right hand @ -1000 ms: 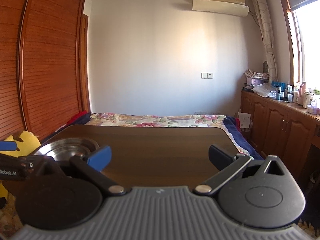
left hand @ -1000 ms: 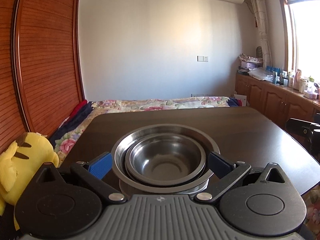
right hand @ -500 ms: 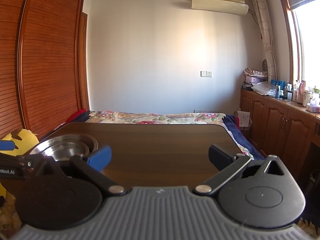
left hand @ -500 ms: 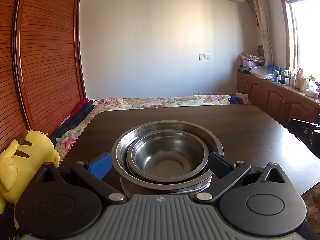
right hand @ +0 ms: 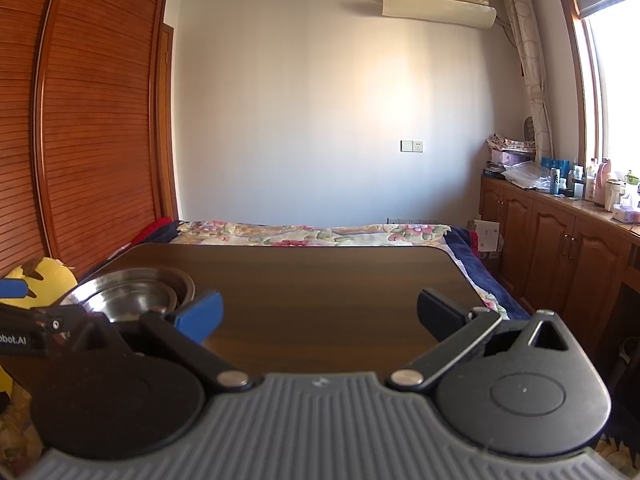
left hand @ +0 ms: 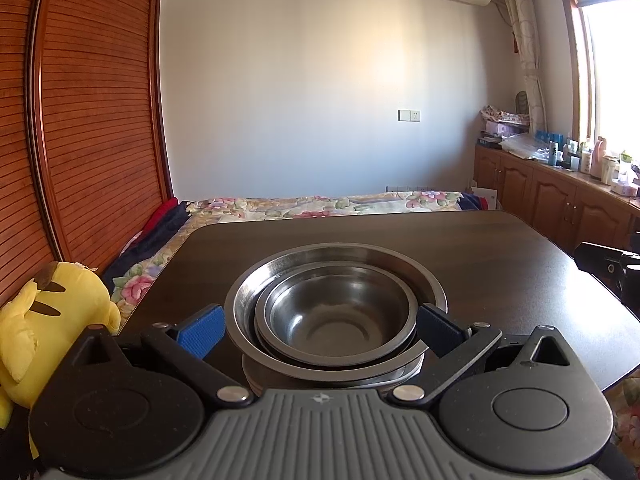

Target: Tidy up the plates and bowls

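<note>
A stack of steel dishes stands on the dark wooden table [left hand: 500, 256]. A small steel bowl [left hand: 340, 316] nests in a larger steel bowl [left hand: 336, 256], and both rest on a steel plate [left hand: 408, 372] whose edge shows below. My left gripper [left hand: 320, 330] is open, its fingers either side of the stack's near rim, apart from it. The stack also shows at the left of the right wrist view [right hand: 132, 292]. My right gripper [right hand: 320, 314] is open and empty over the bare table [right hand: 320, 280], to the right of the stack.
A yellow plush toy [left hand: 48, 320] sits off the table's left edge. A bed with a floral cover [left hand: 320, 204] lies beyond the far edge. Wooden cabinets [left hand: 560, 208] with bottles line the right wall. A slatted wardrobe [left hand: 80, 120] is on the left.
My left gripper has drawn back and up a little from the stack, so the plate beneath shows more. The right gripper has barely moved.
</note>
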